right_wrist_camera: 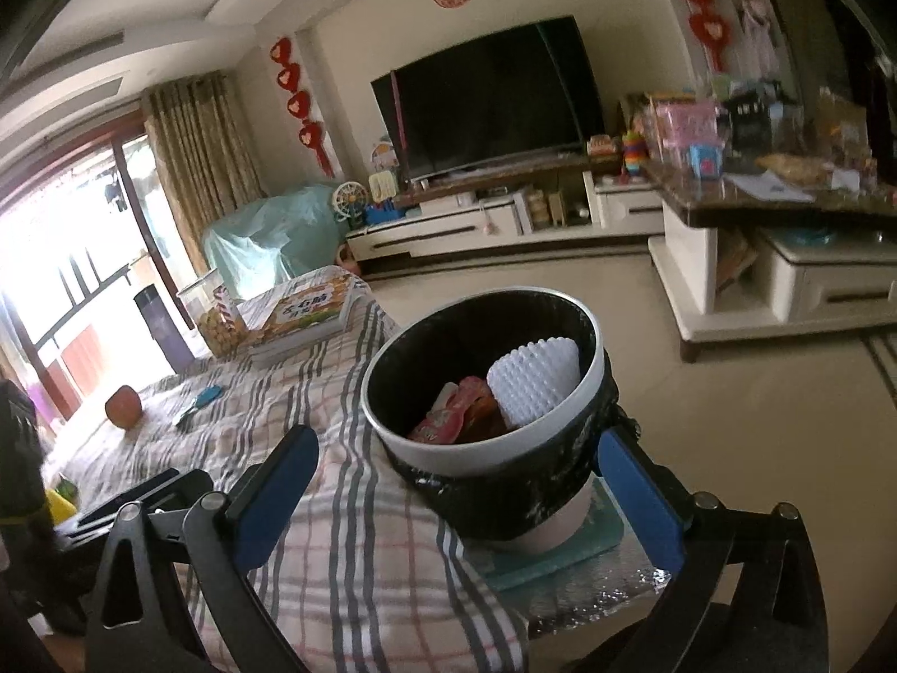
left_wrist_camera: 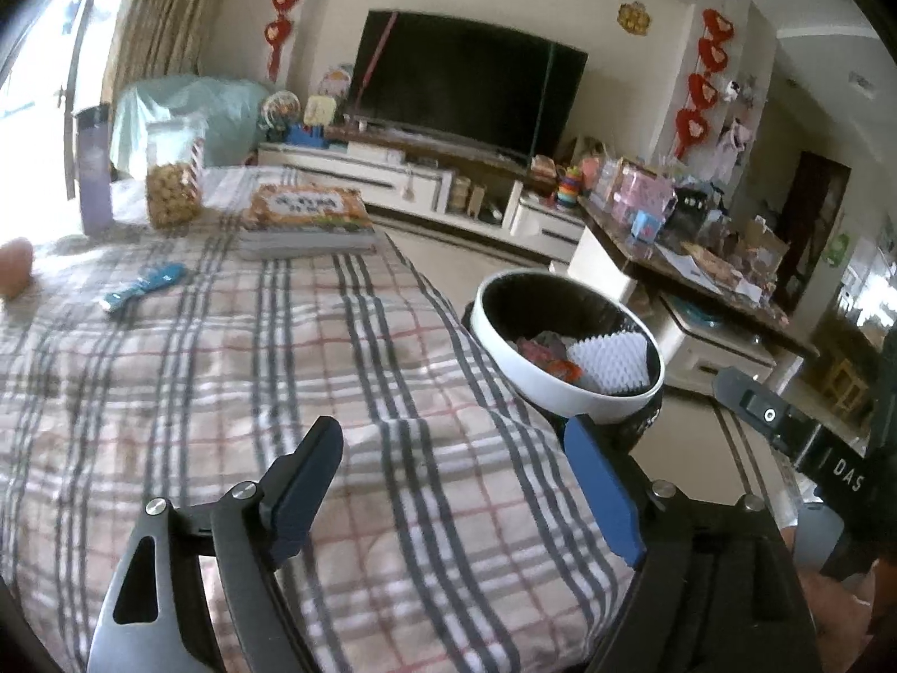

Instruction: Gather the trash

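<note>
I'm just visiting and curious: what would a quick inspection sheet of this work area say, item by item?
Surface: table under a grey-and-pink checked cloth.
Job's things: round white bin with black liner beside the table's edge, holding a white foam net sleeve and a red wrapper.
Clutter: blue comb, orange picture book, clear snack jar, purple bottle, apple.
Grippers: left gripper and right gripper both open, empty.
Cables: nothing seen.
Surroundings: dark television on a white cabinet, red wall decorations, curtains.
</note>
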Available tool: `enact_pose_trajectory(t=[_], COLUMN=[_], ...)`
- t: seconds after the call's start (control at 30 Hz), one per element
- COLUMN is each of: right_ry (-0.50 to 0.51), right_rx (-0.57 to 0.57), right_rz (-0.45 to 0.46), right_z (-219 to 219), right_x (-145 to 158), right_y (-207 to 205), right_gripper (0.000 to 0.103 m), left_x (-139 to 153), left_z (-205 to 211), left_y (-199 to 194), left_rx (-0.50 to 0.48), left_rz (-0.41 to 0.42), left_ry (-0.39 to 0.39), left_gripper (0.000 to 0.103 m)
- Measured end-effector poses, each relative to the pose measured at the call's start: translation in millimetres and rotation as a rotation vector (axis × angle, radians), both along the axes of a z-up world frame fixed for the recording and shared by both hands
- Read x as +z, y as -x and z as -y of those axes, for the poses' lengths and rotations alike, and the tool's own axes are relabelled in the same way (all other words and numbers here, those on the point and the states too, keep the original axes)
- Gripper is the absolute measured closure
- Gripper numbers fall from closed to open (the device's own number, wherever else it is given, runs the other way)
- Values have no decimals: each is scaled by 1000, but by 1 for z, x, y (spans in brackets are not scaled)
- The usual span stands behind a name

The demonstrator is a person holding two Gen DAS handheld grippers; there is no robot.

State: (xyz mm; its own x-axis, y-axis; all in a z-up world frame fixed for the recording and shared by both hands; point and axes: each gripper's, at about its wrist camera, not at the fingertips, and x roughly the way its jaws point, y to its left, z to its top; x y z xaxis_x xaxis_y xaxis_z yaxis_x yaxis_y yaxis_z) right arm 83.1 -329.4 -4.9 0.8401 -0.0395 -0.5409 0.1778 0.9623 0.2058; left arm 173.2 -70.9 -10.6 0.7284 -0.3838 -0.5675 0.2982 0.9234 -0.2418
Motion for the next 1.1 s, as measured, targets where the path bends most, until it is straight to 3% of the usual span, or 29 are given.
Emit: enact_pose_trajectory(t=[0.1,0.23,0.47,0.73,1.1], right_ry=[43,126,186,196,206], right_rx=[0,-7,-25,-25,-11], right_rz=[20,109,163,169,170], right_z=[-7,-19,-34,-44,-52], right_x=[9,32,26,5,2], right_y=[7,22,35,43,45], right_gripper=[1,0,0,0,0], left_x=[9,20,15,-4,-4], left_z=[-8,-15,-17,-11,-13], left_y=[20,49,90,103,106], left_rx=[30,81,157,220,250], left_rz=[67,166,277,299,300], left_ry=[2,-25,-91,-126,-144], left_gripper=[19,2,1,1,1])
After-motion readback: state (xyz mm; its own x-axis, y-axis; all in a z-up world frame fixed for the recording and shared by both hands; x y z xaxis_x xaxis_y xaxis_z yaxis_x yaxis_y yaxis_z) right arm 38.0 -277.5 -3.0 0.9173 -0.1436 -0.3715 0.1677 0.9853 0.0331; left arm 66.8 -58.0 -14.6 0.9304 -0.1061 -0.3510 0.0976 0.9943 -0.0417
